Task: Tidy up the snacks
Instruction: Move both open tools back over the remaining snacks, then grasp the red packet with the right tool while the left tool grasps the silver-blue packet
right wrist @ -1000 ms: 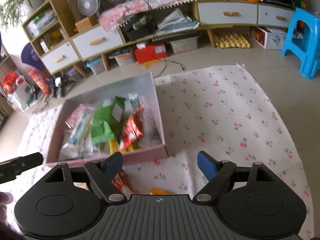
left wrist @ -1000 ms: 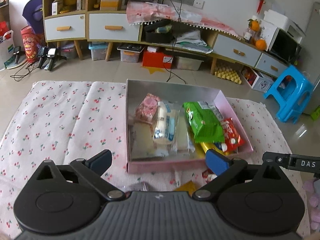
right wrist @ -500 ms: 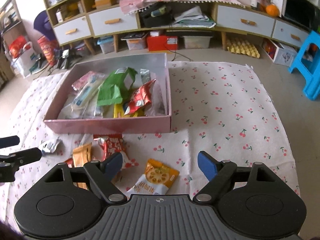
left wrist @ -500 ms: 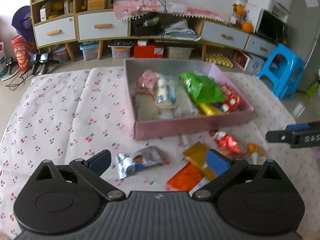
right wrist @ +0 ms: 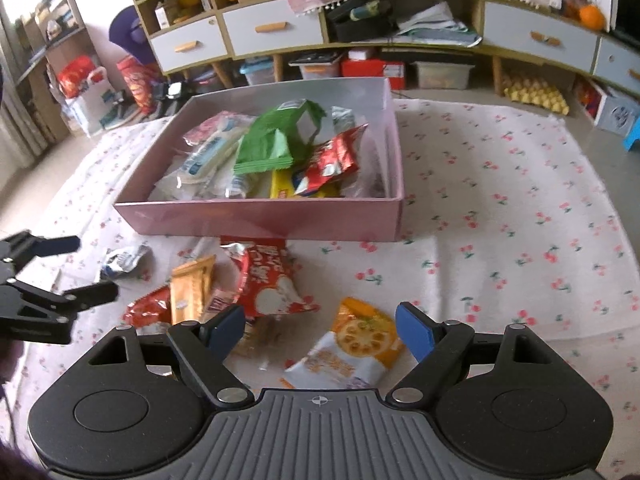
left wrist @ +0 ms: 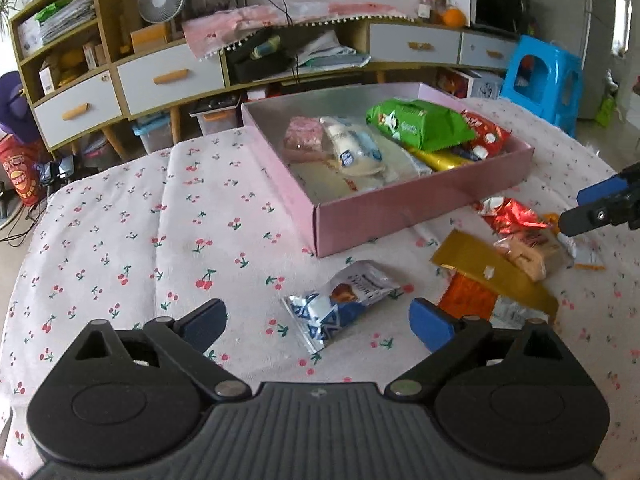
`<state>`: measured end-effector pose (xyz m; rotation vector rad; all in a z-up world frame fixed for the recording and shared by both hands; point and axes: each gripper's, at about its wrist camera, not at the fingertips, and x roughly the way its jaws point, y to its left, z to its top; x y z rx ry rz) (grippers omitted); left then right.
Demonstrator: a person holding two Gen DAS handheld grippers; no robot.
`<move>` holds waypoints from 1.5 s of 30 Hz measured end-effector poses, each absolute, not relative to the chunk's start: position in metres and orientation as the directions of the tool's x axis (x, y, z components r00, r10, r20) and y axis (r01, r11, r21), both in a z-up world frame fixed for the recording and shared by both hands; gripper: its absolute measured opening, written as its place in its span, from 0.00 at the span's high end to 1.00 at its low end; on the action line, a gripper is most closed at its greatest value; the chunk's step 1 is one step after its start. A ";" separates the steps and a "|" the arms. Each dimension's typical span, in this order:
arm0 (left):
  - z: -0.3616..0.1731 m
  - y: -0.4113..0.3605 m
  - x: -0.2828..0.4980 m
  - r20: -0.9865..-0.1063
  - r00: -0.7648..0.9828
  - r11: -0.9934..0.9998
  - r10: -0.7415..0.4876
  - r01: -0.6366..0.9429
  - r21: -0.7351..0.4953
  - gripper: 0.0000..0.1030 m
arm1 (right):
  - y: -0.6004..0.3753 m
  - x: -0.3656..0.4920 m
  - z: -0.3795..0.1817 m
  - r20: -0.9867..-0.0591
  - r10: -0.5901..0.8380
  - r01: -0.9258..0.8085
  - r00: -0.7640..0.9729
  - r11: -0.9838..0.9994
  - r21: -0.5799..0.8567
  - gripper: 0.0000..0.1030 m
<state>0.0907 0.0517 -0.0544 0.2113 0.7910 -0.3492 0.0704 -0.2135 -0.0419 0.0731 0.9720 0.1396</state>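
A pink box (left wrist: 420, 204) (right wrist: 260, 220) on the cherry-print cloth holds several snack packets, among them a green bag (left wrist: 420, 126). Loose snacks lie in front of it. A silver-blue packet (left wrist: 340, 306) lies on the cloth below and between the fingers of my left gripper (left wrist: 318, 322). Its jaws are closing but the pads stand clear of the packet. My right gripper (right wrist: 320, 330) hangs open over an orange-yellow packet (right wrist: 356, 344), with a red packet (right wrist: 268, 284) and an orange bar (right wrist: 192, 292) to its left. The left gripper (right wrist: 80, 268) shows at that view's left edge.
A gold wrapper (left wrist: 480, 268) and a red foil packet (left wrist: 512, 216) lie right of the silver-blue one. The cherry-print cloth (left wrist: 160, 220) spreads to the left of the box. Behind stand a drawer cabinet (left wrist: 168, 76) and a blue stool (left wrist: 544, 76).
Both grippers have sunk toward the cloth and rolled. The loose snacks in front of the box have come into view between their fingers. The left fingers stand slightly narrower.
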 end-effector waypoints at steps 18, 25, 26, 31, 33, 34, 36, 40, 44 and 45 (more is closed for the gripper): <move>-0.064 0.054 0.106 -0.735 0.622 0.902 -0.272 0.431 0.032 0.23 | -0.199 0.087 -0.051 -0.777 0.344 -0.144 0.527 0.937 0.317 0.18; -0.061 0.049 0.107 -0.741 0.610 0.897 -0.281 0.441 0.023 0.37 | -0.192 0.094 -0.060 -0.790 0.341 -0.090 0.511 0.934 0.345 0.18; -0.060 0.049 0.107 -0.742 0.607 0.896 -0.283 0.443 0.020 0.41 | -0.192 0.095 -0.061 -0.789 0.334 -0.076 0.516 0.935 0.347 0.18; -0.058 0.044 0.106 -0.751 0.592 0.890 -0.293 0.456 0.011 0.55 | -0.191 0.098 -0.062 -0.794 0.288 -0.024 0.535 0.945 0.326 0.21; -0.057 0.041 0.106 -0.756 0.588 0.889 -0.289 0.458 0.016 0.62 | -0.189 0.099 -0.062 -0.799 0.274 -0.022 0.535 0.950 0.311 0.33; -0.056 0.040 0.106 -0.759 0.583 0.888 -0.289 0.459 0.014 0.64 | -0.189 0.100 -0.063 -0.804 0.266 -0.021 0.532 0.953 0.302 0.39; -0.055 0.038 0.106 -0.766 0.579 0.890 -0.280 0.456 0.019 0.66 | -0.186 0.099 -0.064 -0.807 0.253 -0.021 0.533 0.958 0.286 0.44; -0.054 0.036 0.107 -0.774 0.573 0.895 -0.268 0.445 0.019 0.68 | -0.187 0.099 -0.063 -0.803 0.244 -0.016 0.543 0.960 0.281 0.56; -0.052 0.036 0.108 -0.788 0.557 0.903 -0.263 0.429 0.002 0.69 | -0.186 0.101 -0.061 -0.814 0.225 -0.004 0.535 0.964 0.264 0.57; -0.051 0.036 0.108 -0.792 0.552 0.905 -0.261 0.425 -0.003 0.70 | -0.186 0.101 -0.059 -0.817 0.223 -0.002 0.532 0.965 0.262 0.57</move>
